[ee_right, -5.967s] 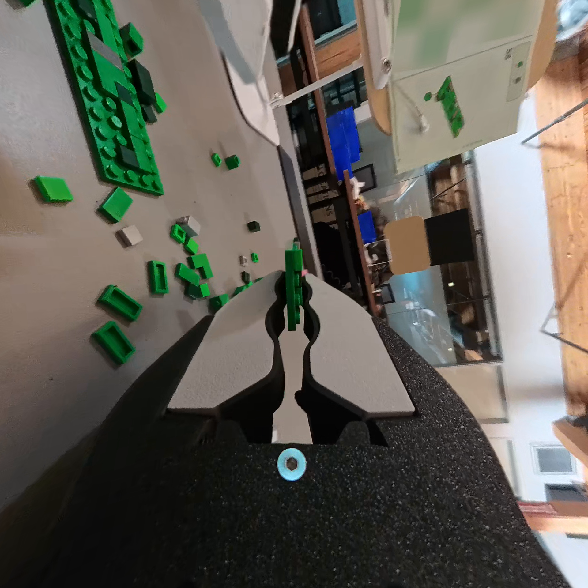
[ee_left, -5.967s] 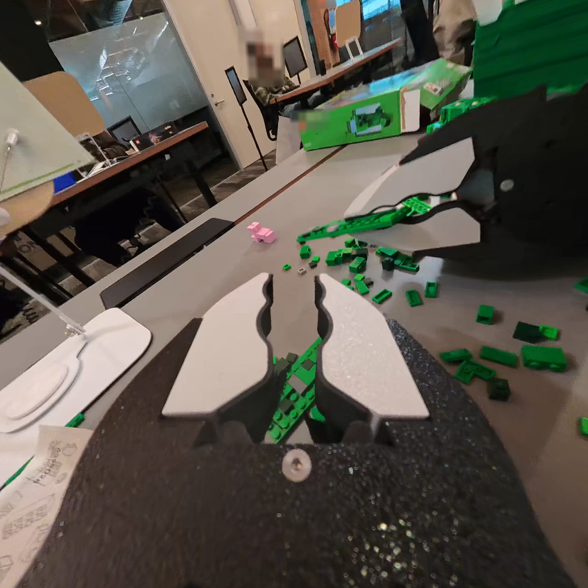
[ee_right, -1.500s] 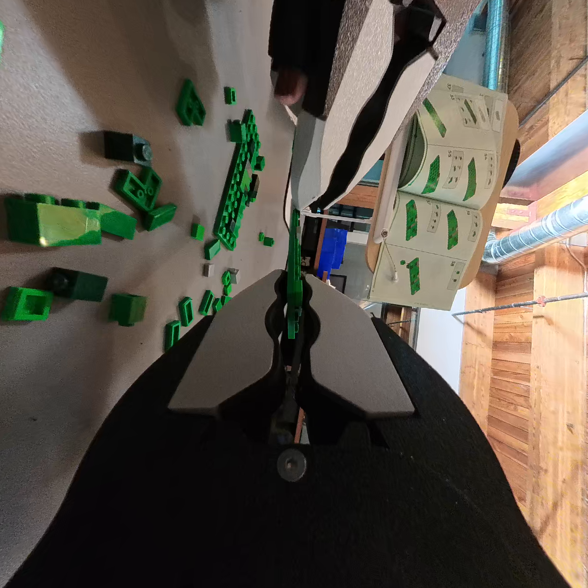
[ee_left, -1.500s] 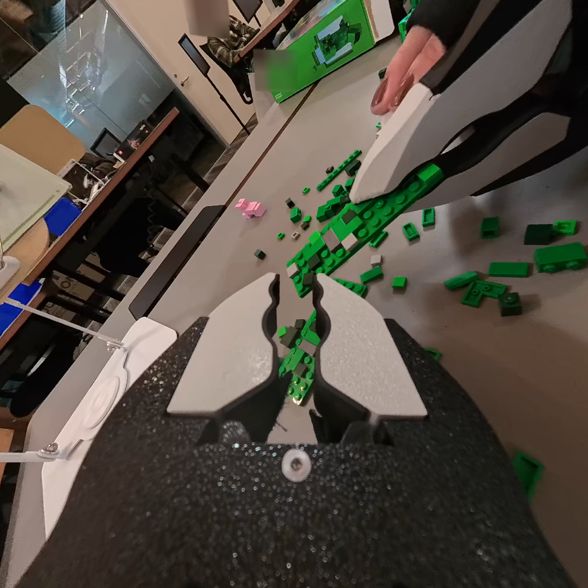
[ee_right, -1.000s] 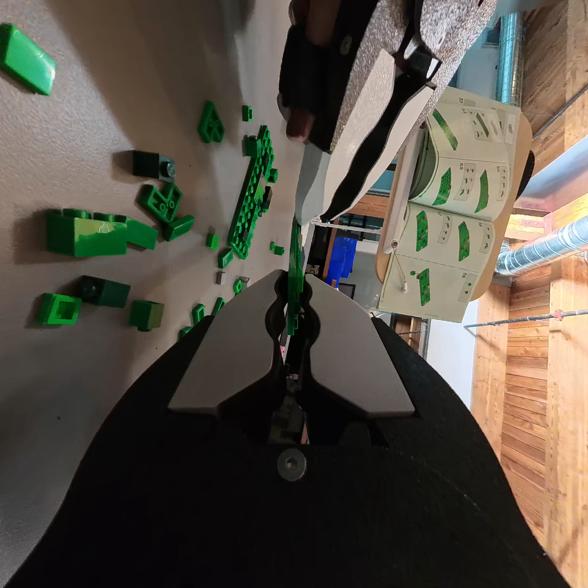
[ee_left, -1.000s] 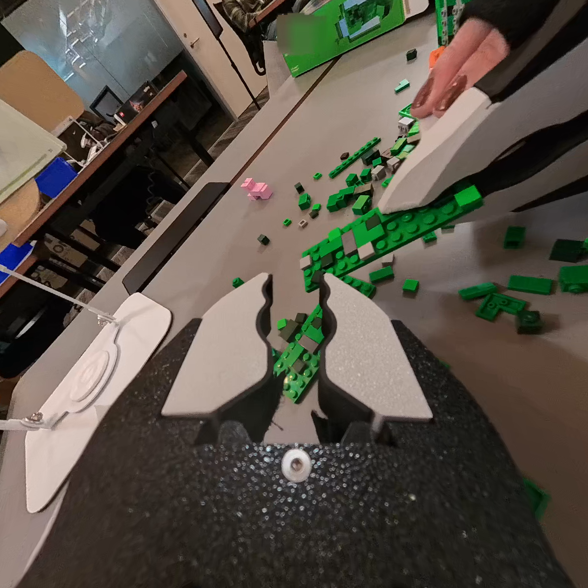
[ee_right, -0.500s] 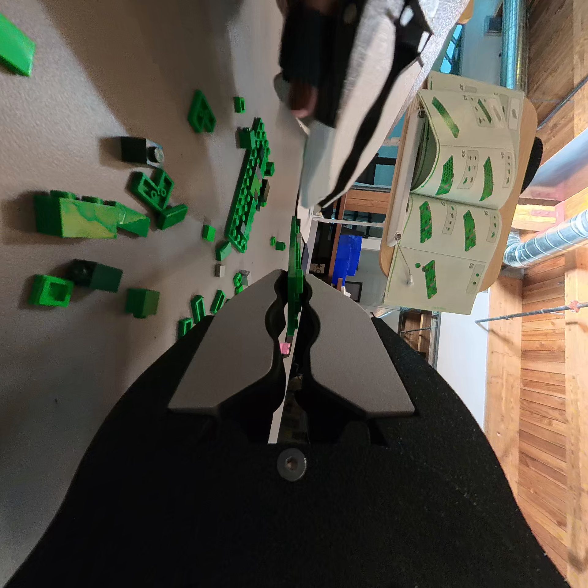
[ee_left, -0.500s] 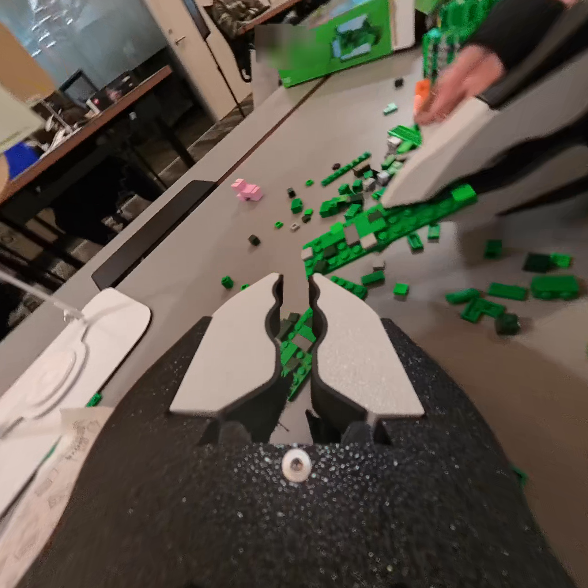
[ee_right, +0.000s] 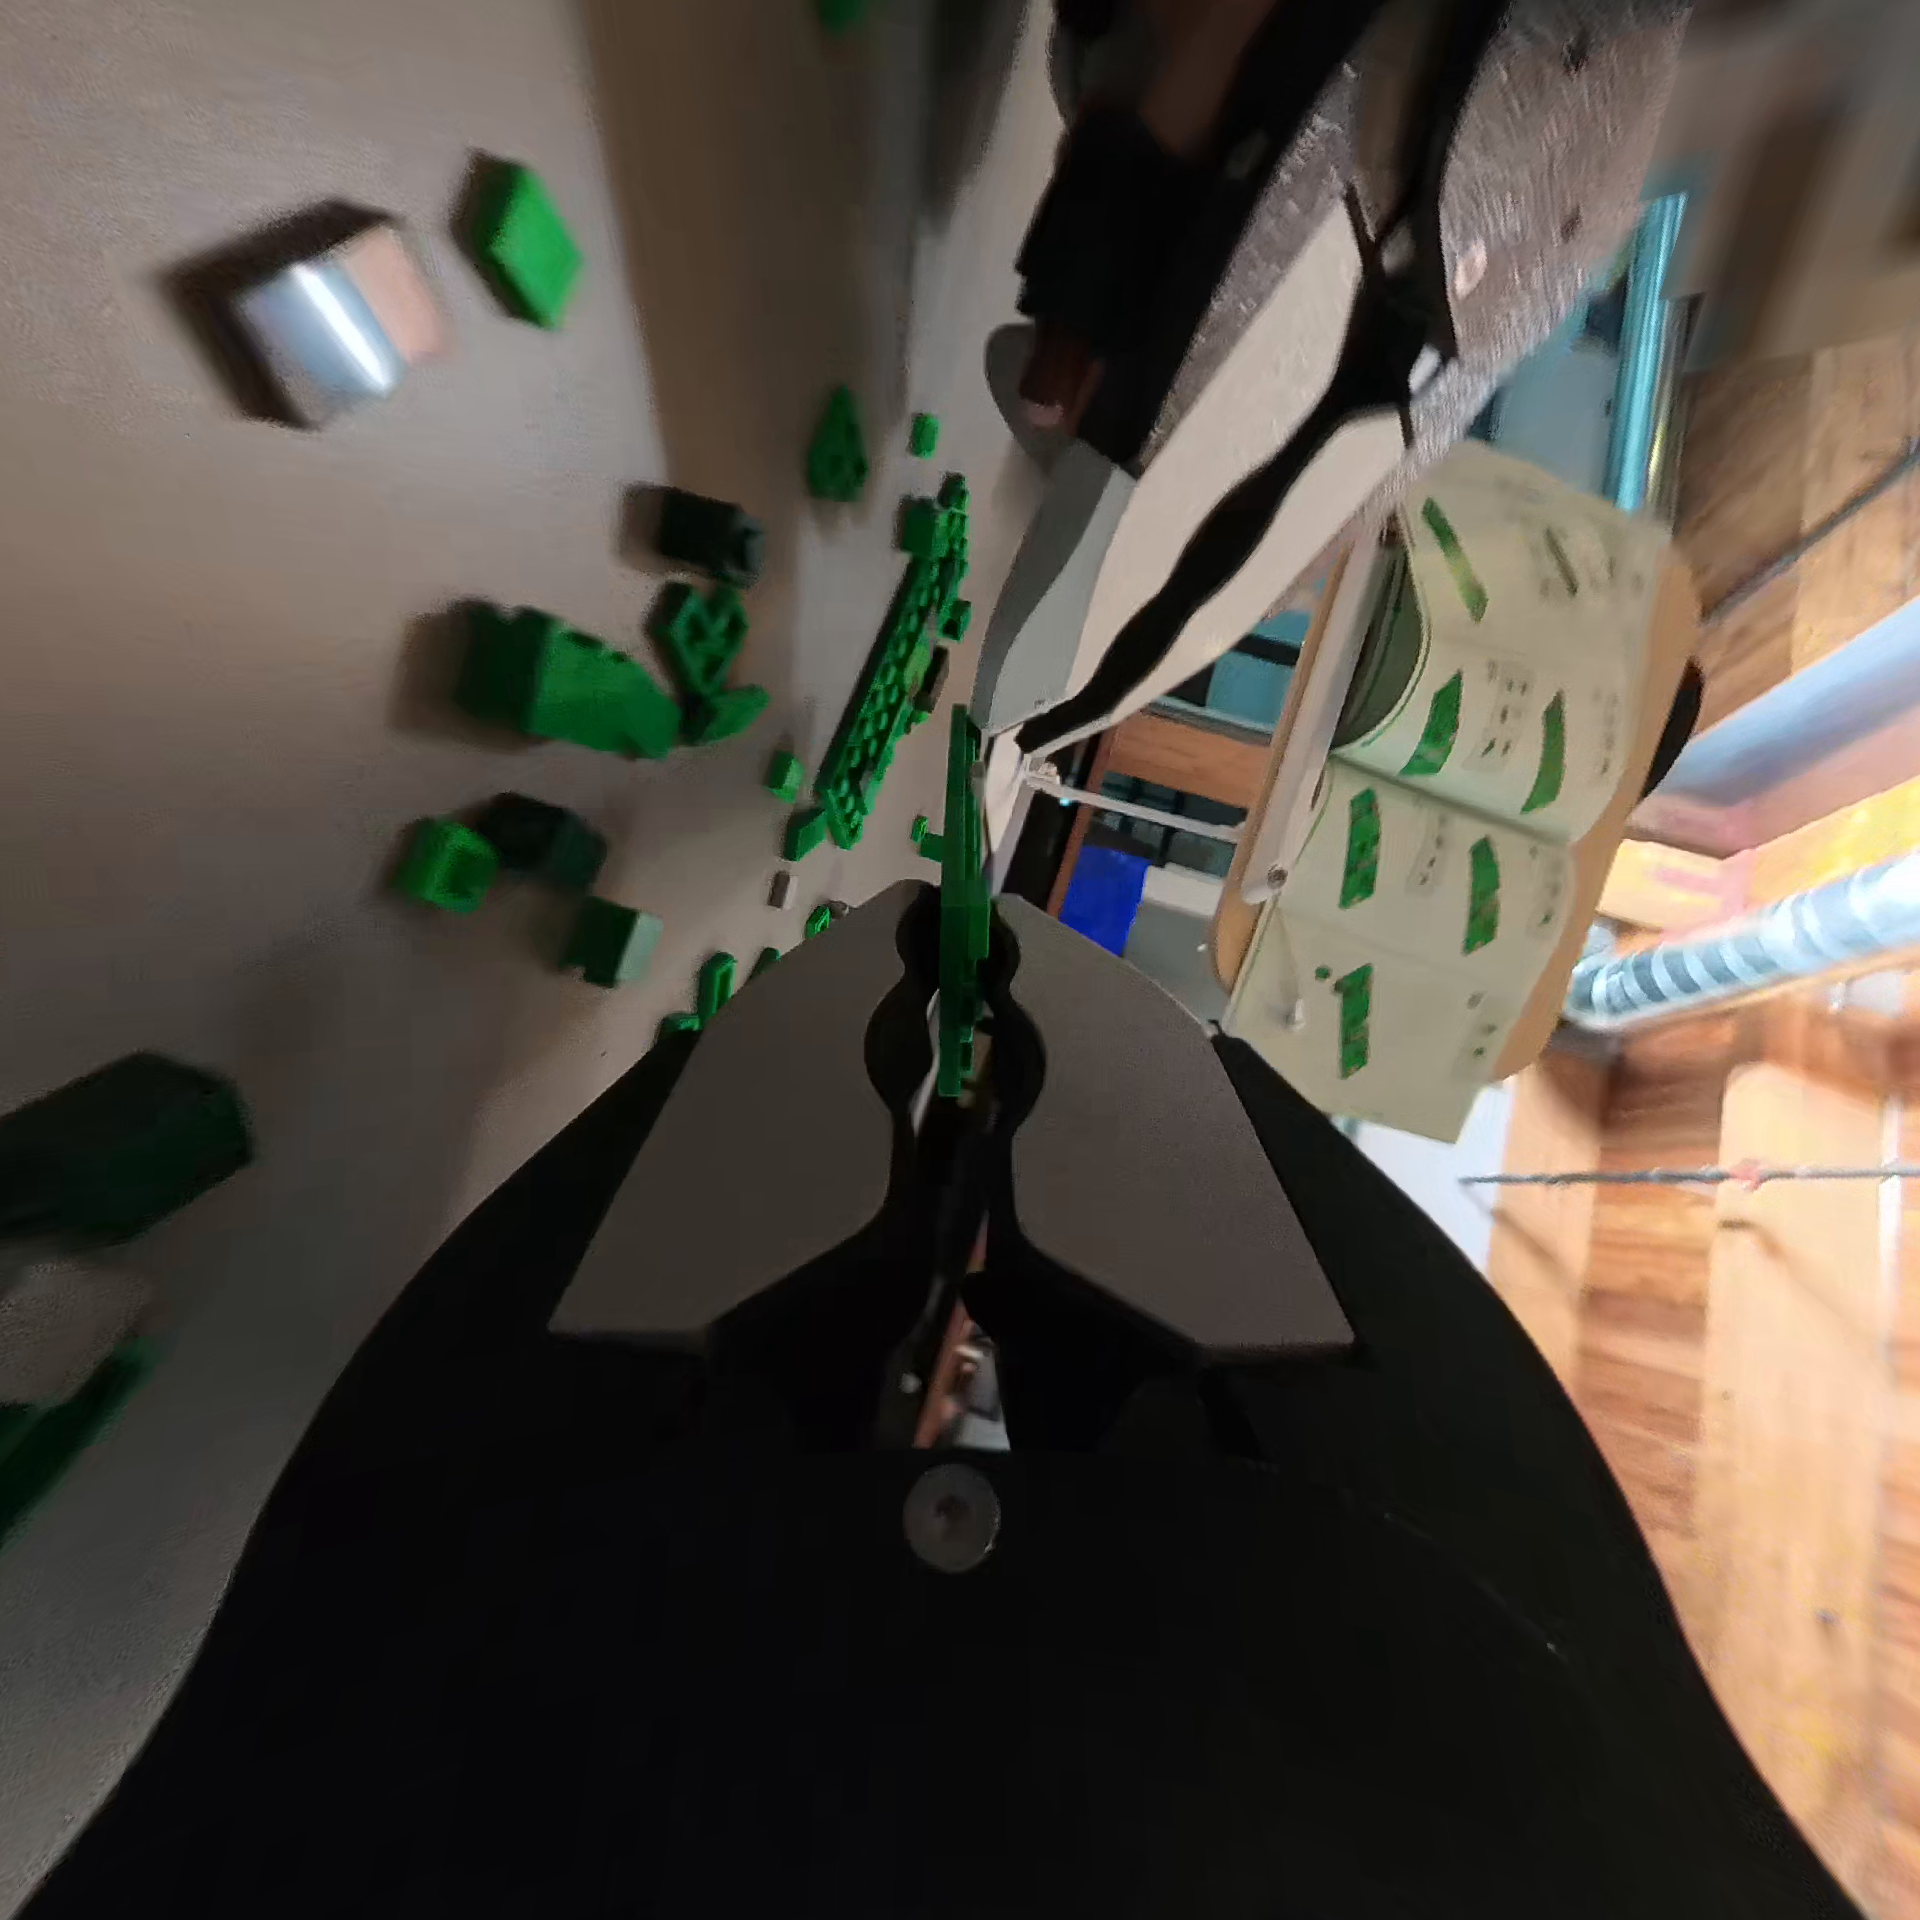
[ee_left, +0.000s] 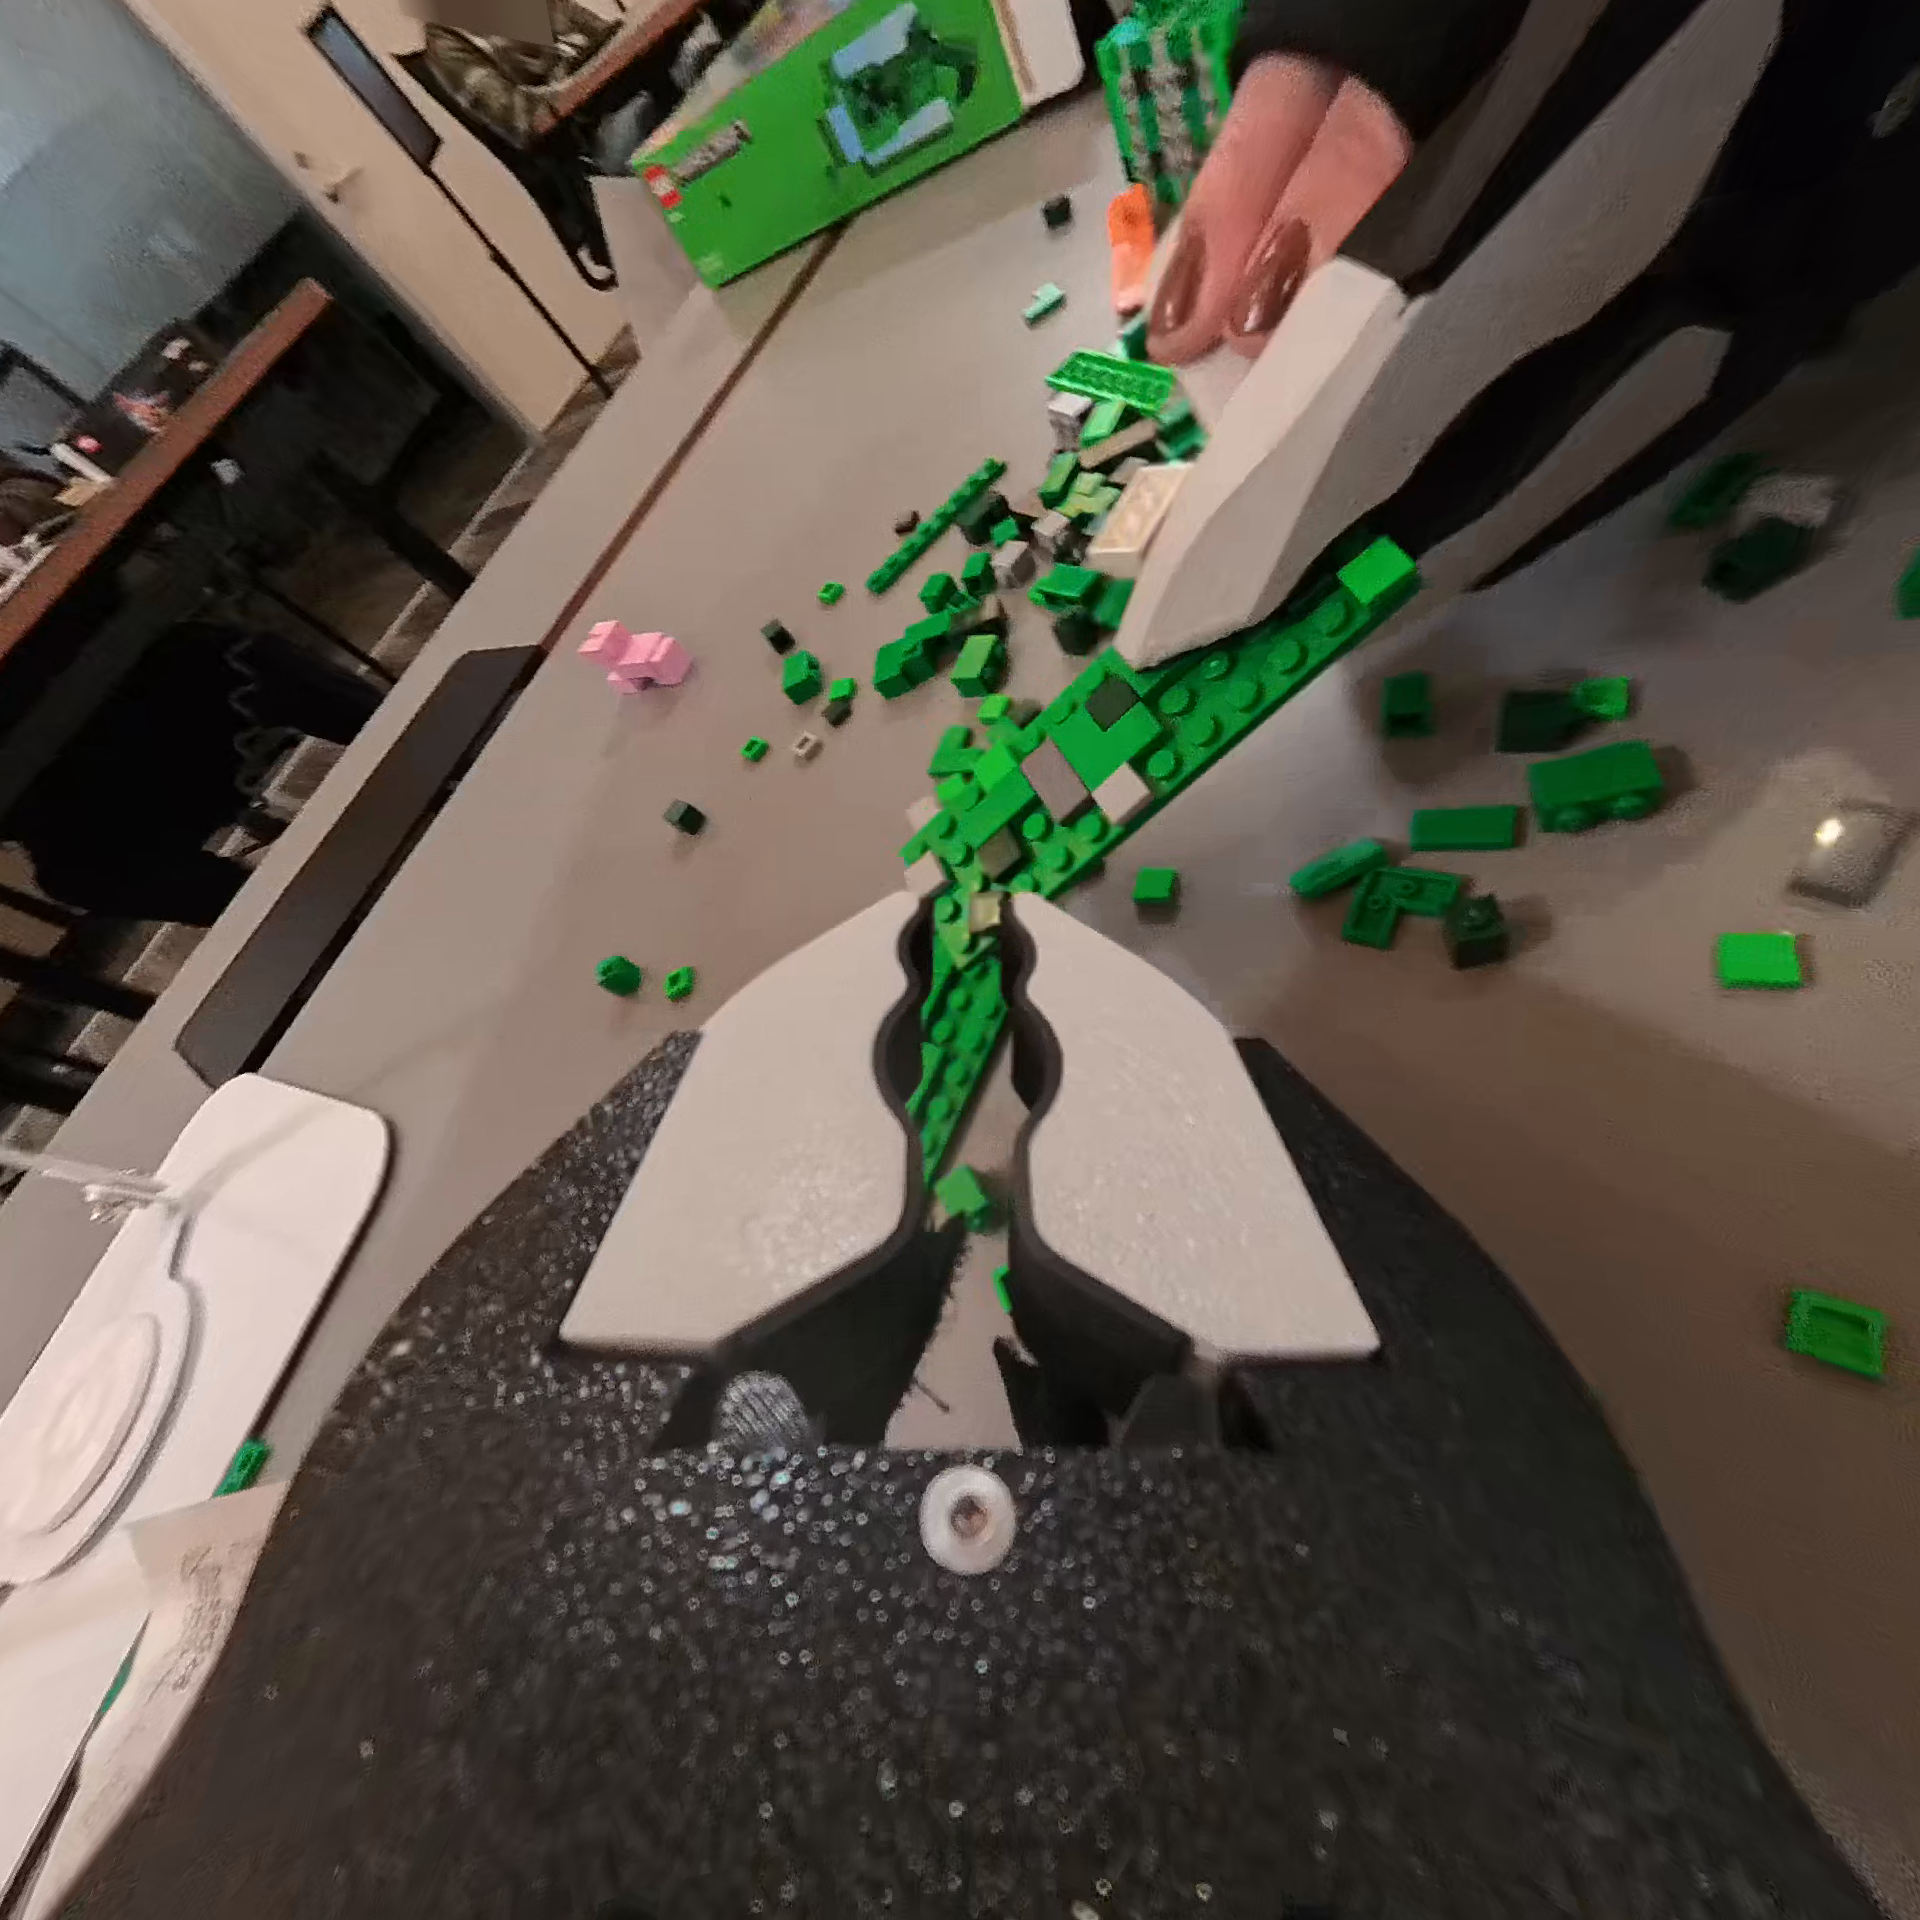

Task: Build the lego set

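- Right gripper (ee_right: 954,914) clamps a long flat green studded lego plate (ee_left: 1226,717), part-tiled w/ dark green & grey bits, held off the table.
- Left gripper (ee_left: 966,920), jaws narrow; second green studded plate (ee_left: 961,1039) lies betw. them, grip unclear.
- Loose green bricks (ee_left: 1590,784) scattered ahead, instruction booklet (ee_right: 1455,831) open: build looks early, most pcs unplaced.
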